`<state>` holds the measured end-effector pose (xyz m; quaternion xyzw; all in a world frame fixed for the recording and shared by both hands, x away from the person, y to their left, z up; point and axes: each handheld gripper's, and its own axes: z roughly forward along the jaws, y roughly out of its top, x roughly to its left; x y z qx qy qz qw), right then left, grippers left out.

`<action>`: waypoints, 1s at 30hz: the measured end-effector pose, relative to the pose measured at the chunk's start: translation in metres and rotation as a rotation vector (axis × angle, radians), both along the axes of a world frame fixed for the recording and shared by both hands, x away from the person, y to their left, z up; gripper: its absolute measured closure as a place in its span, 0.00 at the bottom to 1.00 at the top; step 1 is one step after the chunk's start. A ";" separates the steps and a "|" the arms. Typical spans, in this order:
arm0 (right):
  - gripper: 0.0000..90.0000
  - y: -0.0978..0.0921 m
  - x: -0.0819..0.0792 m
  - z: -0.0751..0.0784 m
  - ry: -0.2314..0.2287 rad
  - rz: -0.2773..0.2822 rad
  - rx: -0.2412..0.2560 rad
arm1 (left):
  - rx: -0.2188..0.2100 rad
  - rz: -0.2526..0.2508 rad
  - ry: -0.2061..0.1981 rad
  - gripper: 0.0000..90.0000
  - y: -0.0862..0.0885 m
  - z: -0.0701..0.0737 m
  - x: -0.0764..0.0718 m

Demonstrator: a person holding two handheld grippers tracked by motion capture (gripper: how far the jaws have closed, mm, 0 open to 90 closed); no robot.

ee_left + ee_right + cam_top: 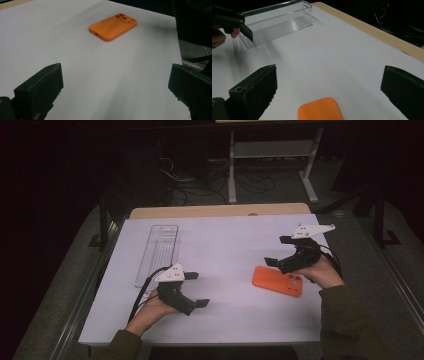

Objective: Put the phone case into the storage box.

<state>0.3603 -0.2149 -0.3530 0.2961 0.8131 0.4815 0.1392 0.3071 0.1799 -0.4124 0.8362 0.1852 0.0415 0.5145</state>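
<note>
Approach step: right tongs [274, 251] wide open, empty, just above orange phone case [277, 280] at frame's lower right; left tongs [197, 289] likewise; next, lowering to grip.

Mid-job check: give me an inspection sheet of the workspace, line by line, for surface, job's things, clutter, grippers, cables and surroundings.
Surface: white table top, flat and bare between the items; a wooden edge shows at its far side.
Job's things: orange phone case lies flat, camera cutouts up, near the right gripper; clear plastic tray lies at the left, nothing seen inside.
Clutter: nothing seen.
Grippers: left gripper open, jaws wide apart above bare table; right gripper open, just above the case's far end, not touching it.
Cables: a black cable trails from the left gripper along the tray; loose cables lie on the floor beyond the table.
Surroundings: dark room; a white frame stand stands behind the table.
</note>
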 end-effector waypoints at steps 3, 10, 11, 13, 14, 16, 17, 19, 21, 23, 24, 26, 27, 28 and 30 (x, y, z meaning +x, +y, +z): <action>0.00 -0.006 0.001 0.000 0.010 -0.004 0.006 | 0.001 -0.001 -0.001 0.00 0.000 0.000 0.000; 0.00 -0.014 0.003 0.000 0.006 -0.008 0.004 | 0.000 0.000 0.003 0.00 0.000 0.000 0.000; 0.00 -0.015 0.003 0.000 0.005 -0.007 0.002 | 0.000 0.000 0.003 0.00 0.001 0.000 0.000; 0.00 -0.017 0.003 0.000 0.006 -0.008 0.000 | -0.007 0.003 0.007 0.00 0.000 0.000 0.000; 0.00 -0.020 0.003 0.000 0.008 -0.009 0.001 | -0.012 0.005 0.009 0.00 0.000 0.000 0.000; 0.00 -0.021 0.004 0.000 0.004 -0.008 -0.004 | -0.013 0.005 0.010 0.00 0.000 0.000 0.001; 0.00 -0.022 0.004 0.000 0.004 -0.009 -0.009 | -0.016 0.007 0.011 0.00 0.000 0.000 0.001; 0.00 -0.023 0.004 -0.001 -0.001 0.001 -0.027 | -0.006 0.002 0.010 0.00 0.001 0.000 0.000; 0.00 -0.024 0.005 -0.001 0.000 0.004 -0.043 | -0.003 0.000 0.011 0.00 0.001 0.000 0.000; 0.00 -0.024 0.006 -0.001 0.002 -0.001 -0.057 | 0.000 -0.001 0.009 0.00 0.001 0.001 0.000; 0.00 -0.025 0.006 -0.002 0.004 0.007 -0.063 | 0.000 -0.002 0.007 0.00 0.001 0.001 0.000; 0.00 -0.026 0.006 -0.002 0.004 0.012 -0.071 | 0.000 0.000 0.007 0.00 0.001 0.001 0.000; 0.00 -0.027 0.005 -0.002 0.015 0.013 -0.076 | 0.000 -0.001 0.007 0.00 0.001 0.001 0.000; 0.00 -0.027 0.005 -0.003 0.015 0.015 -0.079 | 0.000 -0.001 0.006 0.00 0.001 0.000 0.000; 0.00 -0.029 0.006 -0.003 0.018 0.015 -0.083 | -0.001 -0.001 0.008 0.00 0.001 0.001 0.000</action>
